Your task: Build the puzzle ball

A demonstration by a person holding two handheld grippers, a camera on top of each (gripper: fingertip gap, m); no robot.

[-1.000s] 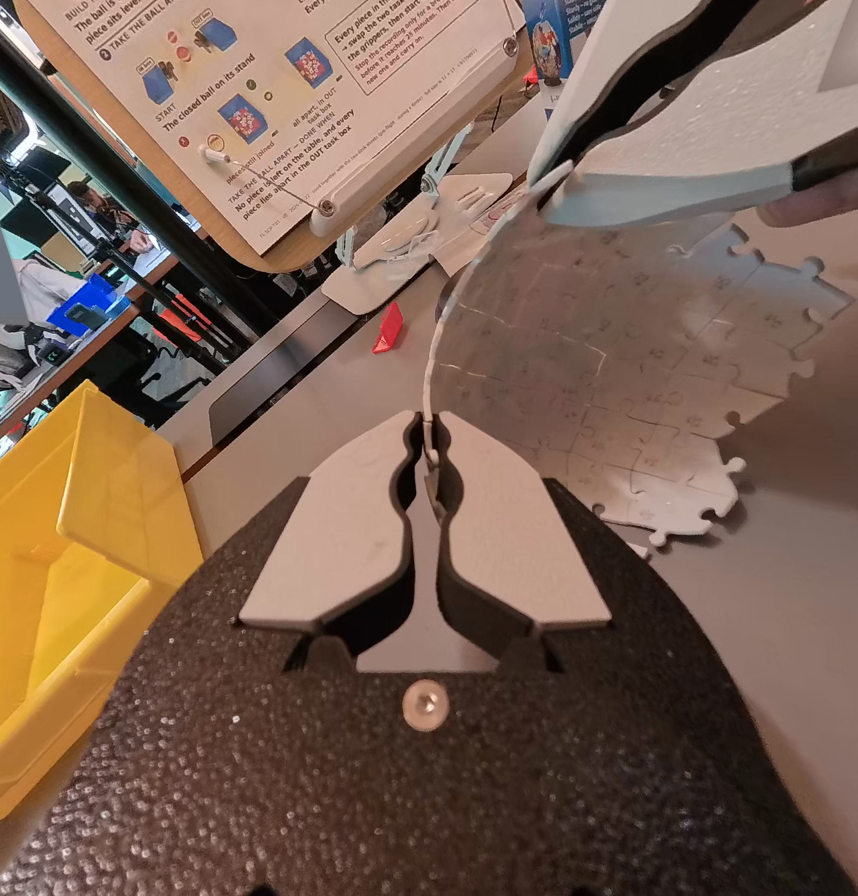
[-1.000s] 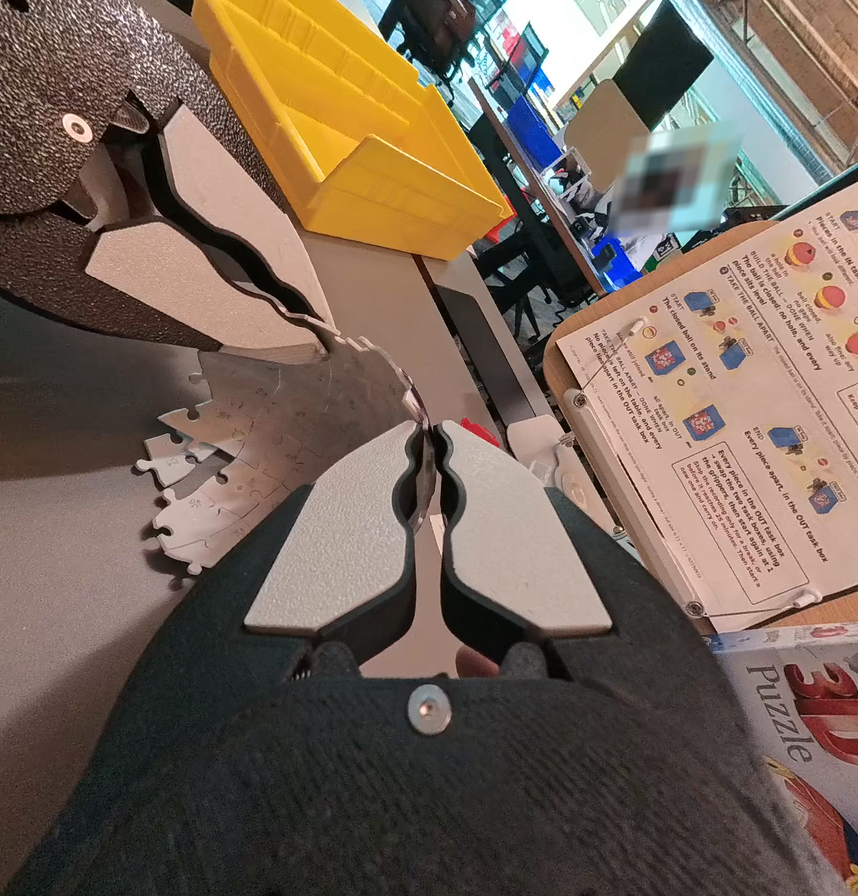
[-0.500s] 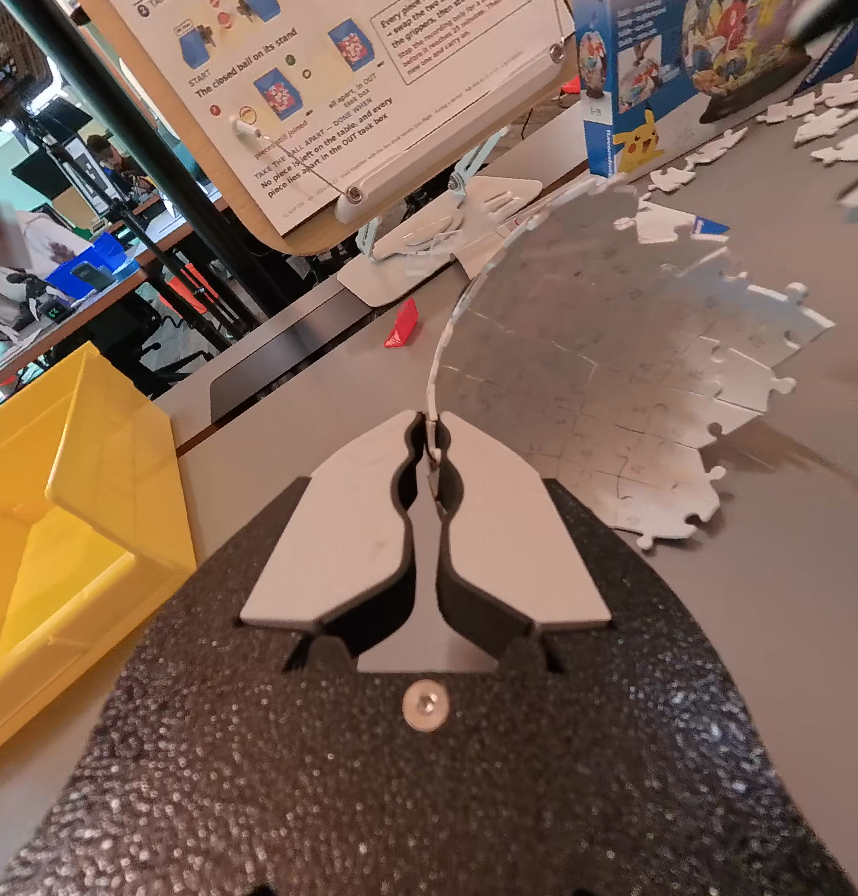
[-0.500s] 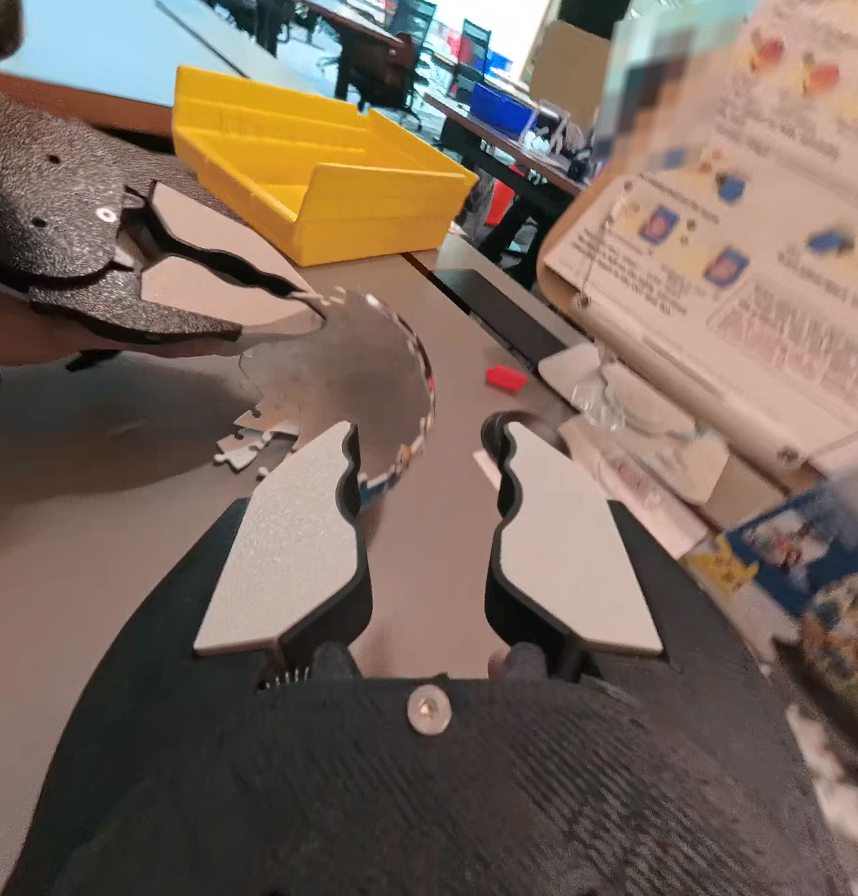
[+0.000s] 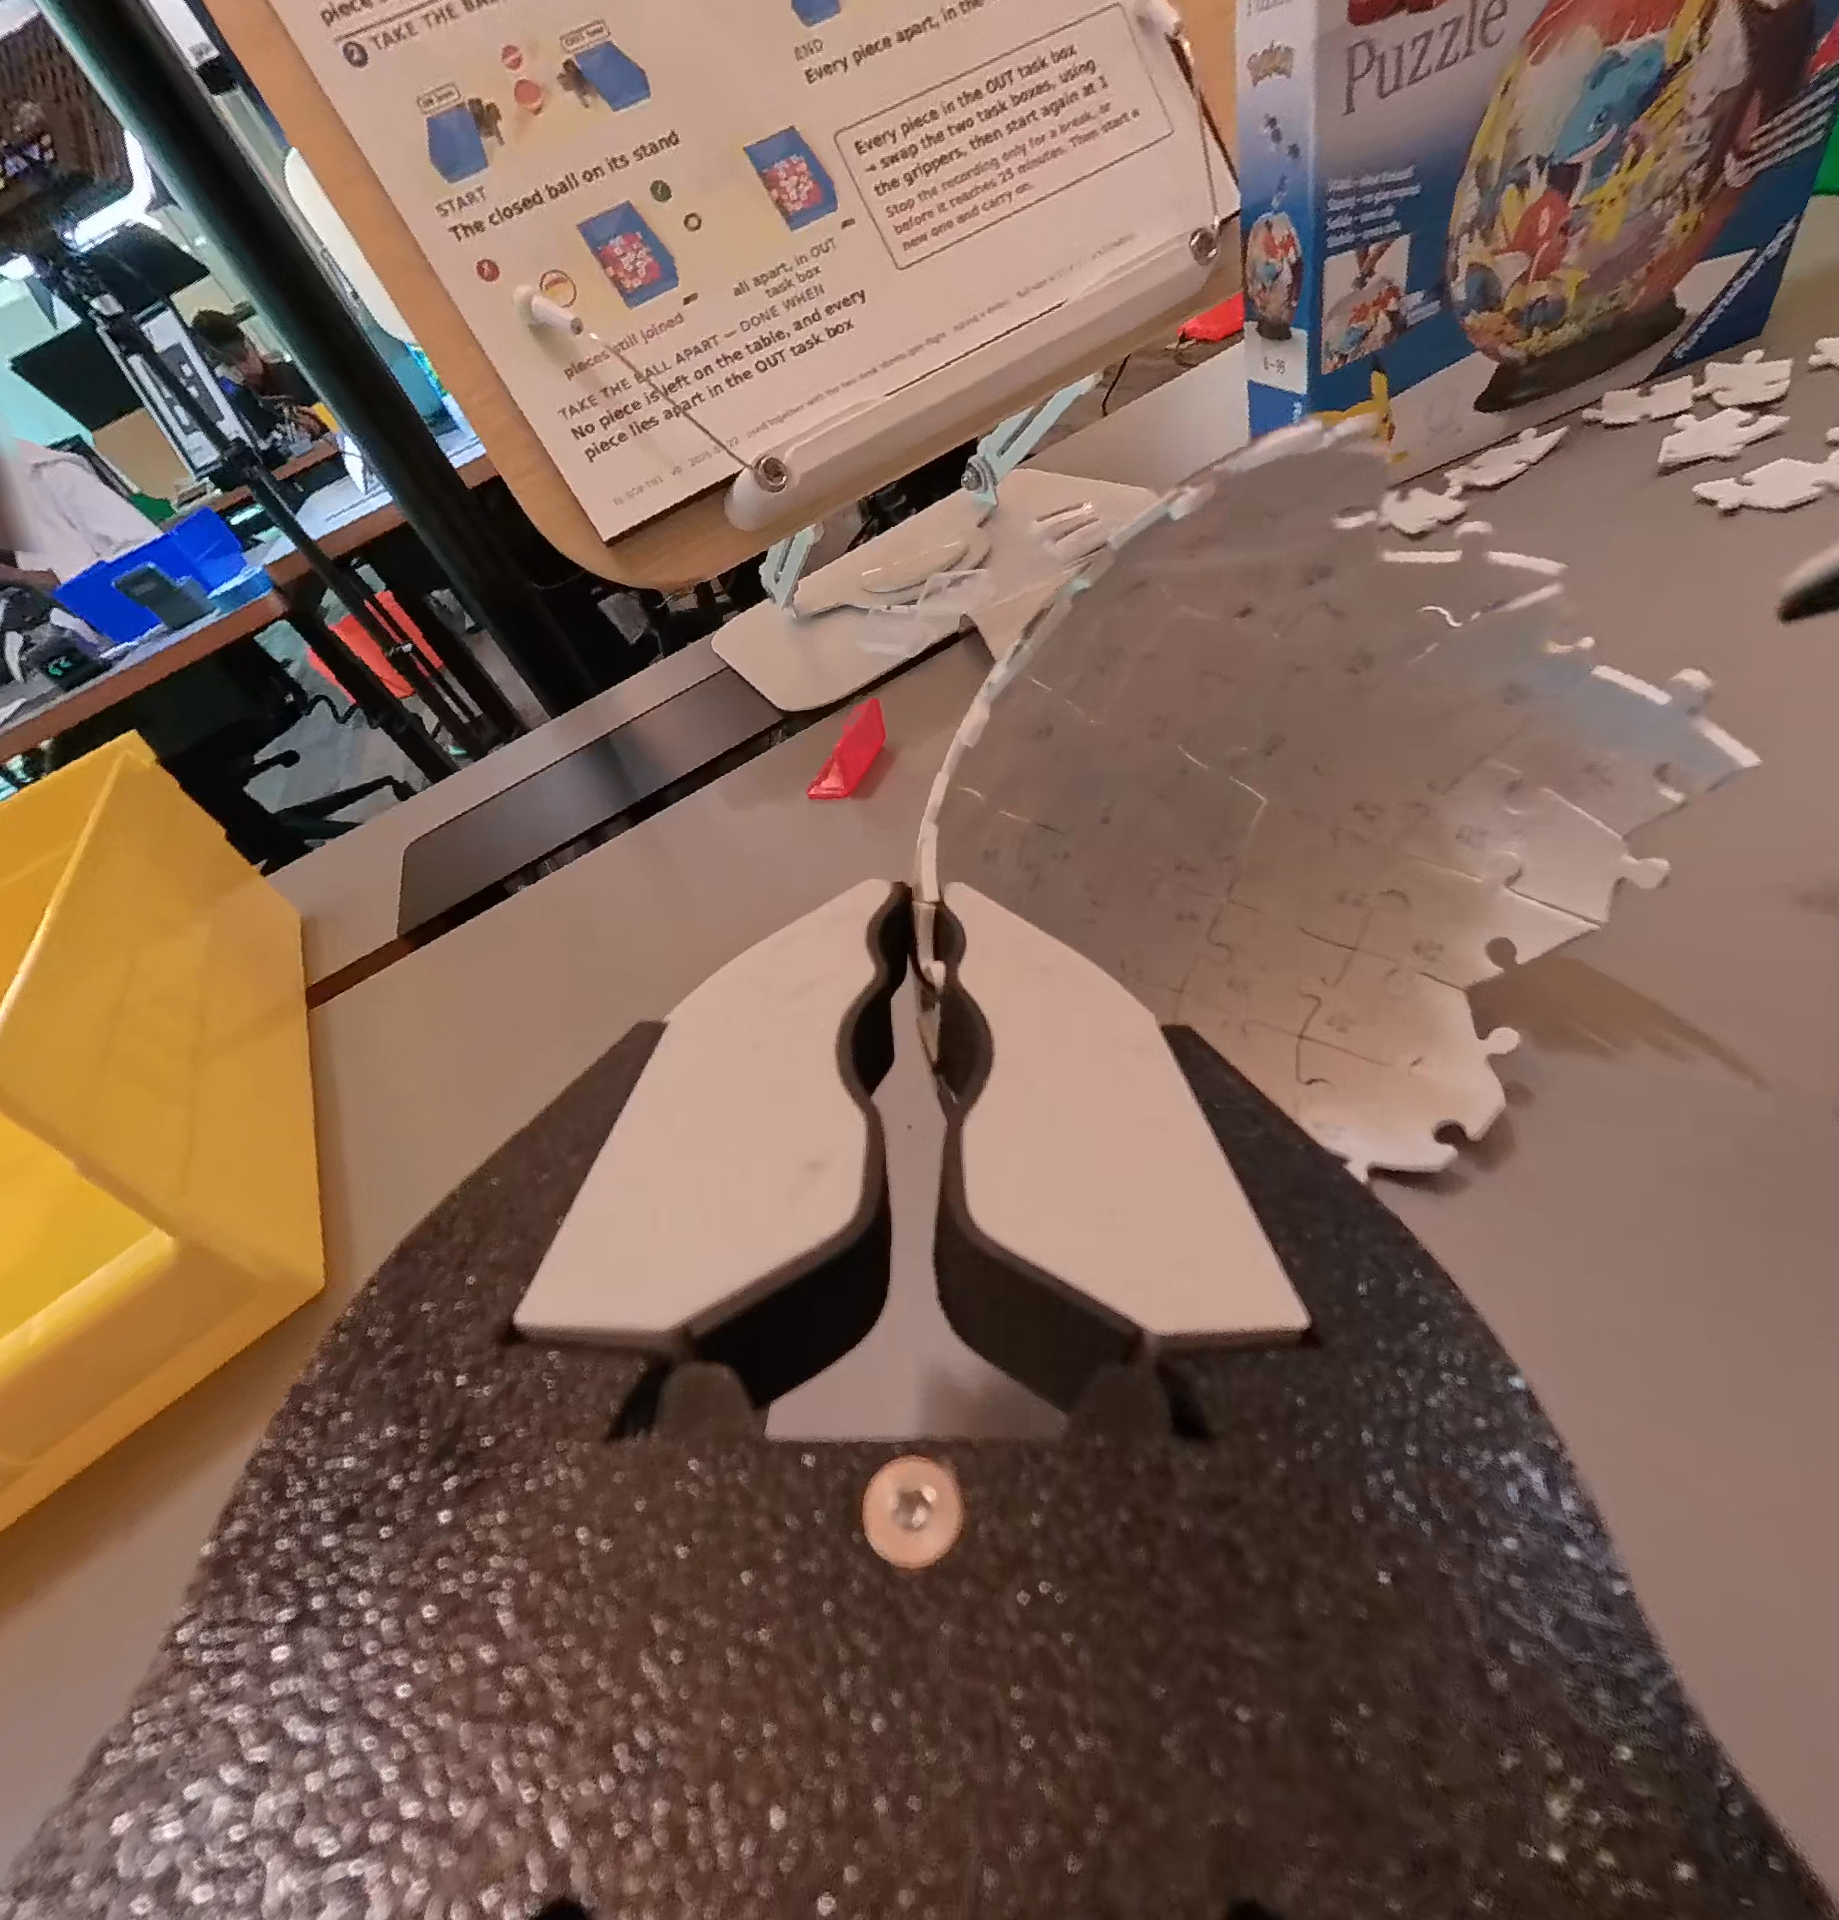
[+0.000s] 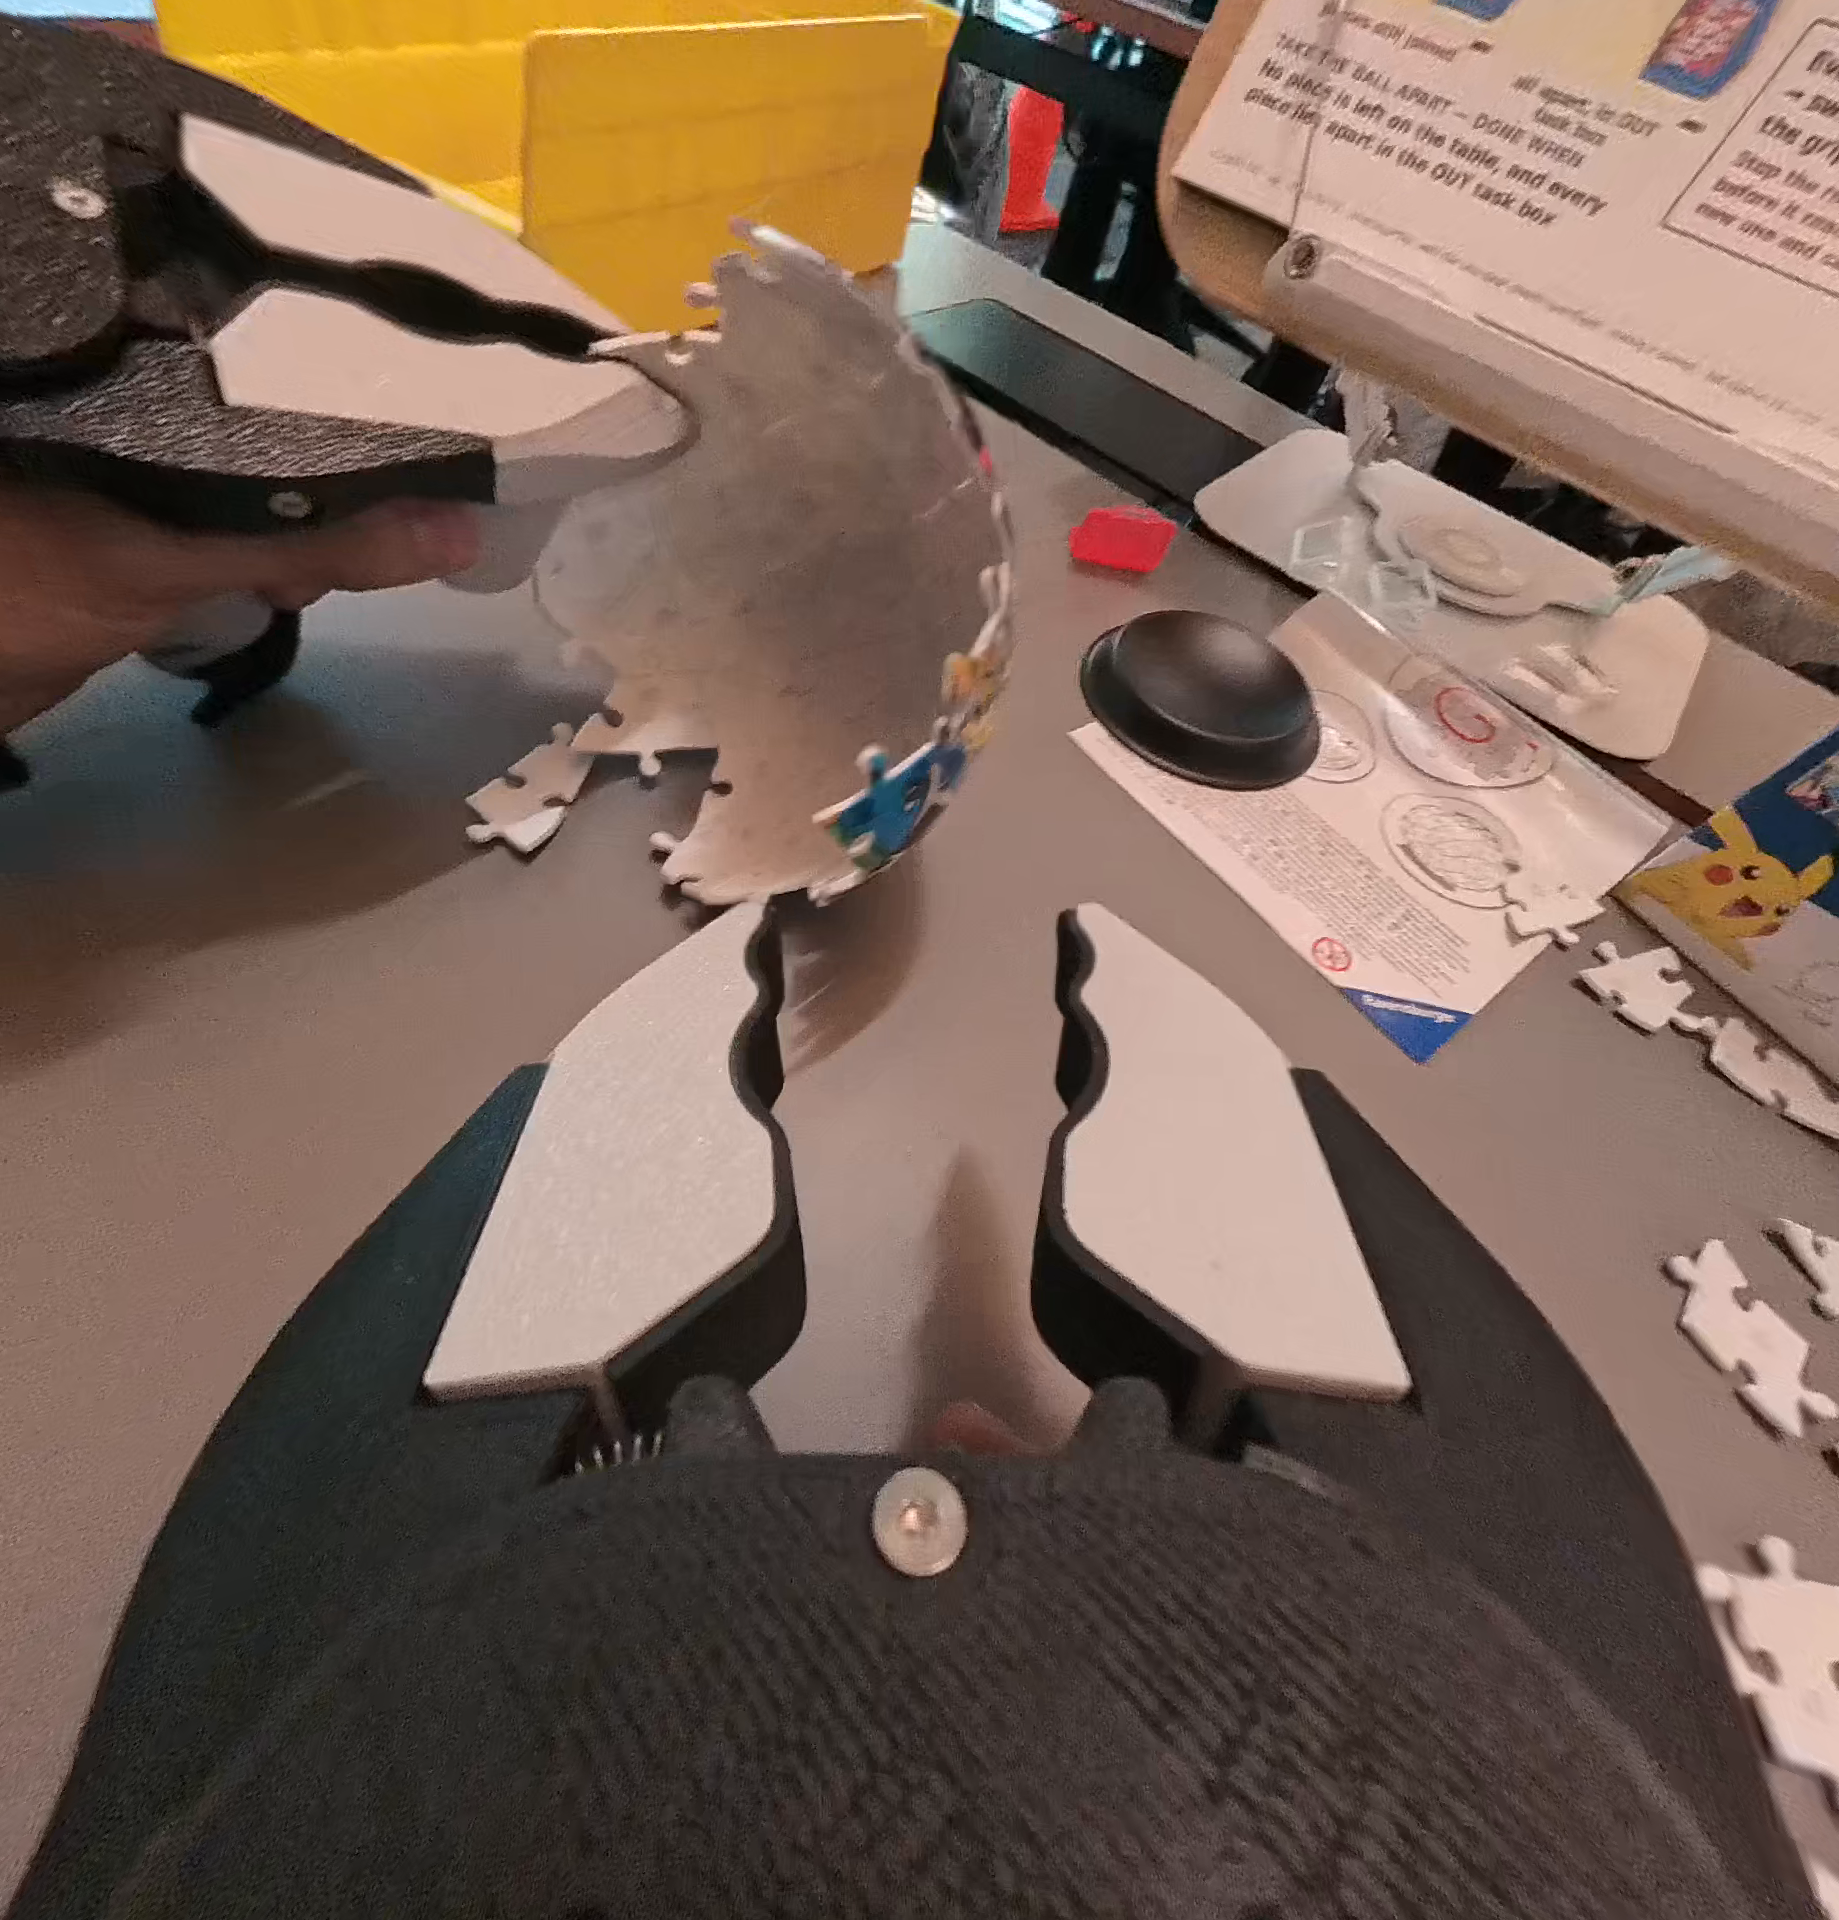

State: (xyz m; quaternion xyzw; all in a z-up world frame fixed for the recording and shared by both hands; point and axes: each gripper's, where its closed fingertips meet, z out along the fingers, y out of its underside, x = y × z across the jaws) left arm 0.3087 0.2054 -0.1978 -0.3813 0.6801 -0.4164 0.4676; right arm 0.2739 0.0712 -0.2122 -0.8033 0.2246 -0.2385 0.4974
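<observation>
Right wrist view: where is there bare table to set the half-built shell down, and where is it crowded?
Bare grey table lies ahead-left of the open right gripper, below the shell held by the left gripper. Another free strip runs between the shell and the black stand. The right side is crowded: instruction sheet, puzzle box, loose pieces.

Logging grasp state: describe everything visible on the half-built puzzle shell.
The puzzle shell is a curved bowl-like section of interlocked pieces, plain grey-white inside, colourful print showing at its outer edge. Its rim is jagged with open tabs and sockets. It looks like thin rigid plastic. The left gripper is shut on its edge and holds it tilted above the grey table. The right gripper is open, not touching it.
</observation>
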